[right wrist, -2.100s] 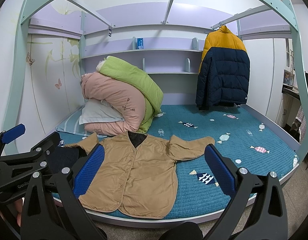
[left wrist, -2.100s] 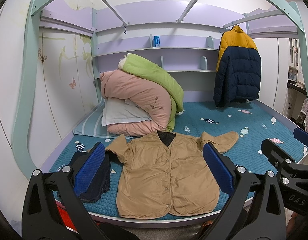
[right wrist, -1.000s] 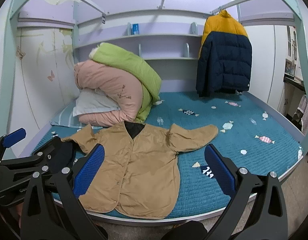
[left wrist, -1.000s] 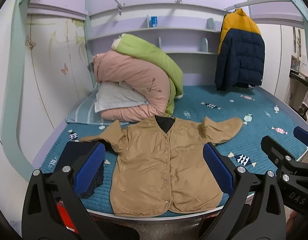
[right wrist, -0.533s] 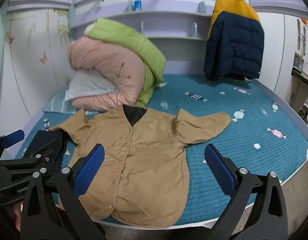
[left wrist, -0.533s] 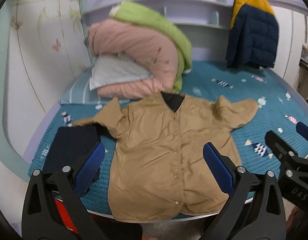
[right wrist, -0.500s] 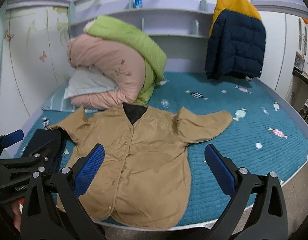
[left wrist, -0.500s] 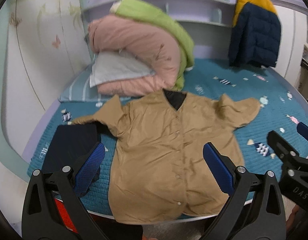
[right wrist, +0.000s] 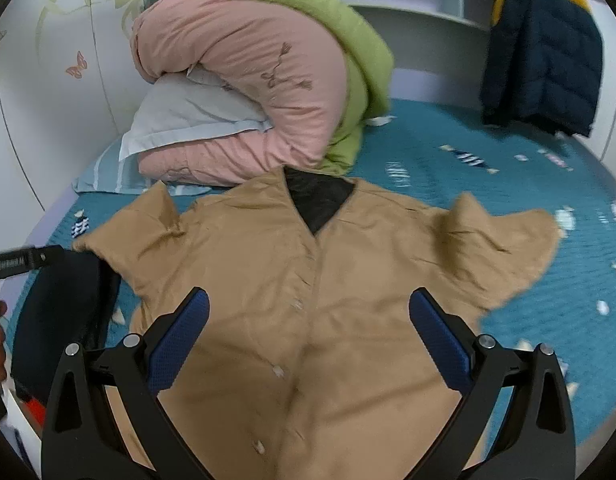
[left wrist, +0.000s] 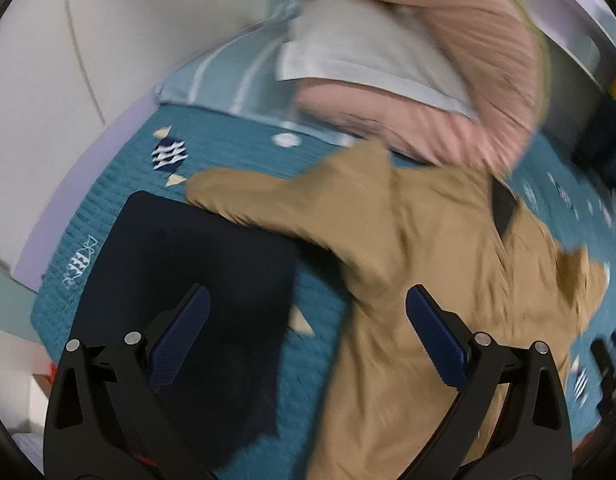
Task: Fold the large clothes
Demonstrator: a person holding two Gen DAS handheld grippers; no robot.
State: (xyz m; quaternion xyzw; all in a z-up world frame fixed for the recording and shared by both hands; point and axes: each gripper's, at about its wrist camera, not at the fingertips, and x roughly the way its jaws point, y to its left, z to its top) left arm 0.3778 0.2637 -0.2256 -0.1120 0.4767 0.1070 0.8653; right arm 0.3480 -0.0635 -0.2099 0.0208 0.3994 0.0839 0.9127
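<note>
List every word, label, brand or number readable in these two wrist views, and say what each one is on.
No text reads with certainty.
White lettering stitched on the teal bedspread, near its left edge: blurred, unreadable.
White lettering on the bedspread beyond the tan jacket: too blurred to read.
Light print on the left gripper's black body, seen at the right view's left edge: too small to read.
Right gripper: no marking visible.

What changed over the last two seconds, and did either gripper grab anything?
Both grippers moved in toward the bed. The left gripper swung left and down over the dark folded garment and the jacket's left sleeve; the right gripper closed in over the jacket front. Both are open, holding nothing. Jacket, dark garment and bedding lie as before.
</note>
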